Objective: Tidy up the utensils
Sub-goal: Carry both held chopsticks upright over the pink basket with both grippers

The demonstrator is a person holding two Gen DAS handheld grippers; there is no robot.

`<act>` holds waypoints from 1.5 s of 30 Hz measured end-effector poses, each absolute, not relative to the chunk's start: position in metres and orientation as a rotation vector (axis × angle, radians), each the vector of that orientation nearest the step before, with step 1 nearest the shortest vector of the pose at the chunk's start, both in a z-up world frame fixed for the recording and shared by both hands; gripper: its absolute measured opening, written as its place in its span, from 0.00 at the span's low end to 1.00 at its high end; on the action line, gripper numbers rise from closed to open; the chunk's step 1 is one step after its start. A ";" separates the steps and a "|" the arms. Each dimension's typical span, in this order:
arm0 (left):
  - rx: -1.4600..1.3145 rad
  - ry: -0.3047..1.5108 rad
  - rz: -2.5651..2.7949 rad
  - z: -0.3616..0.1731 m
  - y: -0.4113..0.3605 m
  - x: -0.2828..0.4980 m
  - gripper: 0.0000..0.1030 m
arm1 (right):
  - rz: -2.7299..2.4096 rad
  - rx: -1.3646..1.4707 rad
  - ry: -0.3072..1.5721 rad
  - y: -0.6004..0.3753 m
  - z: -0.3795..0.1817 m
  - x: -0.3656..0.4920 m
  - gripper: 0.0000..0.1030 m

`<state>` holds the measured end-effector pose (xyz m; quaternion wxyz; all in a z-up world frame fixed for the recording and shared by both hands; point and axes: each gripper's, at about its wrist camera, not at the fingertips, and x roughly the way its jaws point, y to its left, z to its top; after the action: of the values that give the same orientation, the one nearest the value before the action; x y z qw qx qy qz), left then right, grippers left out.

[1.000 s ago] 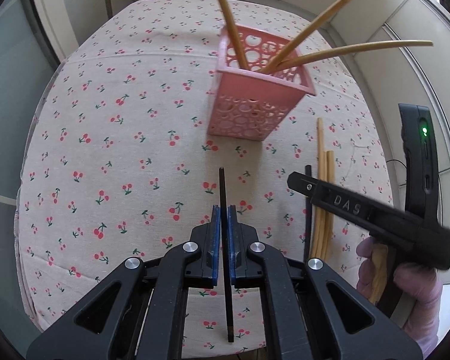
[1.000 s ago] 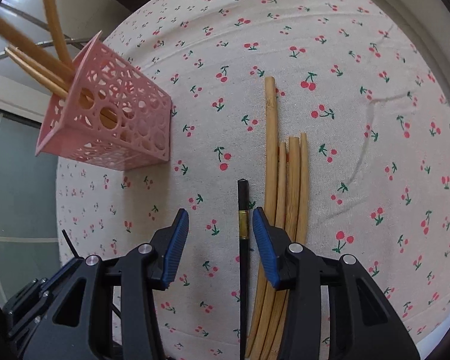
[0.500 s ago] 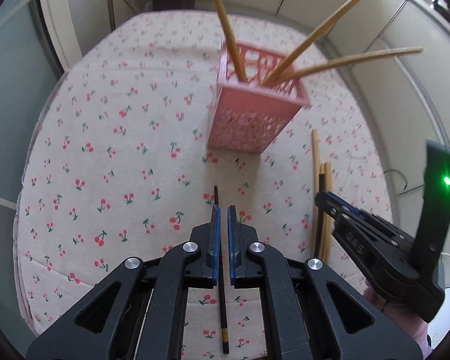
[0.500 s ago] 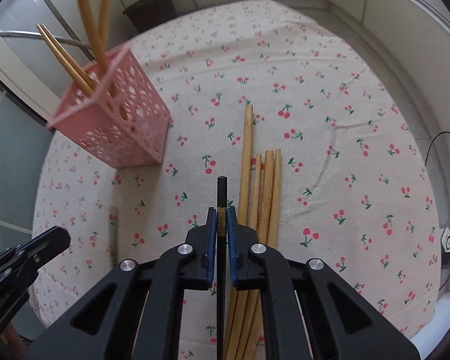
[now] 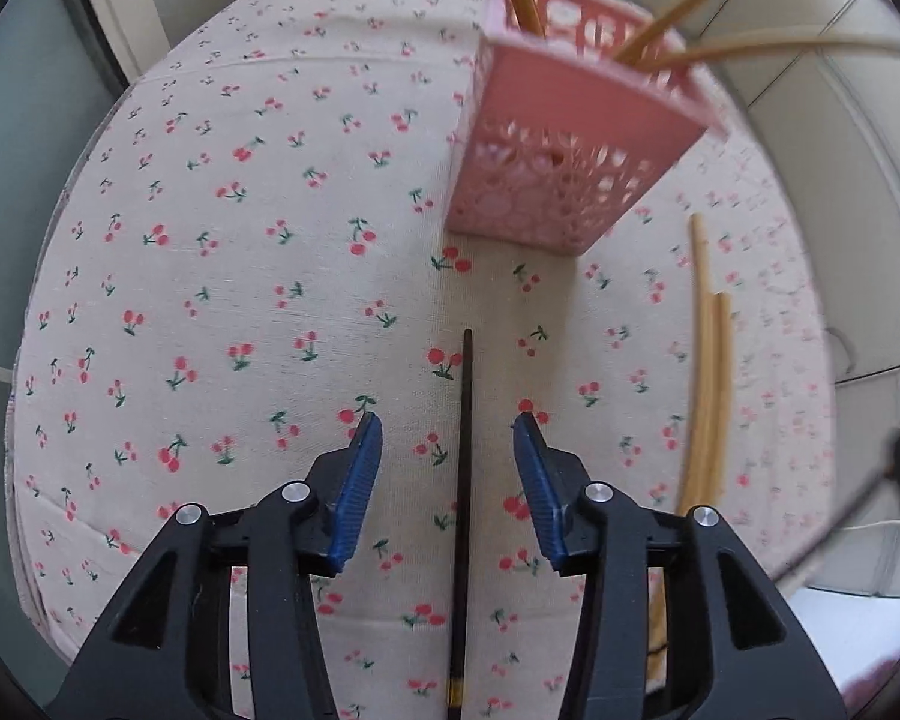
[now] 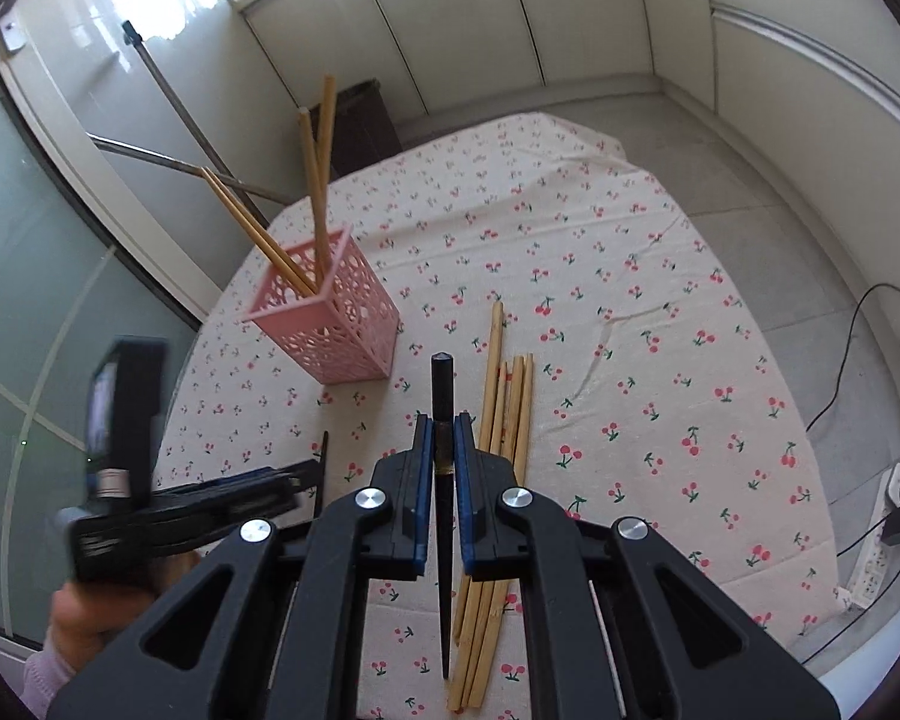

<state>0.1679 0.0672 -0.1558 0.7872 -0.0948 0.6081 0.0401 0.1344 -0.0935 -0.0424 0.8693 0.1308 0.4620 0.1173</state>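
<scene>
A round table covered by a cherry-printed cloth [image 6: 630, 312] is carrying everything. A pink perforated plastic basket [image 6: 336, 324] is standing on it toward the left in the right wrist view, with four pale wooden chopsticks [image 6: 318, 180] leaning inside it. A bundle of pale wooden chopsticks [image 6: 504, 420] is lying on the cloth to the basket's right, well apart from it. Between basket and bundle, nearer the viewer, a black chopstick [image 5: 465, 480] is lying on the cloth between the opening fingers of the left gripper [image 5: 447, 438]. A second black chopstick [image 6: 442, 420] is sitting clamped in the right gripper [image 6: 442, 438], above the cloth just left of the bundle.
</scene>
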 end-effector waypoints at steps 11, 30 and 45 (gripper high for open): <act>-0.005 1.222 0.057 -0.166 0.033 0.158 0.04 | 0.284 0.291 0.887 -0.106 -0.021 0.121 0.07; -0.288 0.895 -0.081 -0.064 0.072 0.086 0.03 | 0.313 0.358 0.831 -0.120 0.004 0.116 0.07; -0.265 0.563 -0.026 0.068 0.095 0.072 0.04 | 0.313 0.459 0.812 -0.138 0.017 0.120 0.07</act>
<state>0.0717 0.0947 0.0683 0.9519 -0.1304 0.2770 -0.0126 0.1197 -0.1383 0.0170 0.8815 0.2205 0.3896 0.1503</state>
